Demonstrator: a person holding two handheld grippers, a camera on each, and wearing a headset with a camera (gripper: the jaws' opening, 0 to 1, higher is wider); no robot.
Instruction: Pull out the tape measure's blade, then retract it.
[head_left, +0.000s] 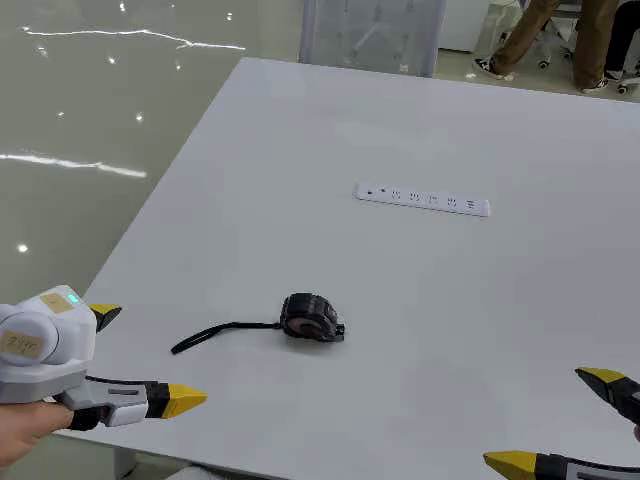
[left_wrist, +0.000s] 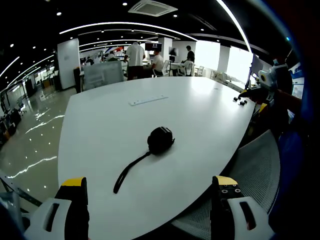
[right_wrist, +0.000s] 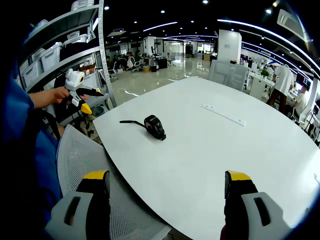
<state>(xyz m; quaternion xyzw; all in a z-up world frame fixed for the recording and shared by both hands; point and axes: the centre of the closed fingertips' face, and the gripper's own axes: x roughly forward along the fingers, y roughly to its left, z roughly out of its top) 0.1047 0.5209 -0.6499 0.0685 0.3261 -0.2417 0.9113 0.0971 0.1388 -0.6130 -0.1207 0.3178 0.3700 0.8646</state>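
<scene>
Lying on the white table (head_left: 420, 120), toward its near left part, is the black tape measure (head_left: 312, 318). It rests on its side. Its black wrist strap (head_left: 222, 333) trails off to the left across the tabletop in the head view.

My left gripper (head_left: 148, 355) hangs at the table's near left edge, well apart from the tape measure. The yellow-tipped fingers (left_wrist: 74, 183) are spread wide and hold nothing.

My right gripper (head_left: 552, 419) sits low at the near right, also well apart from it. Its fingers (right_wrist: 239, 176) are spread just as wide, nothing between them.

A white power strip (head_left: 423, 199) lies farther back on the table, well apart from the tape measure.

In the right gripper view a grey mesh chair back (right_wrist: 85, 155) sits just under my jaws, beside the table edge.

Past the table there is a glossy floor (head_left: 90, 110). People (left_wrist: 135, 56) stand at the far end in the left gripper view.
</scene>
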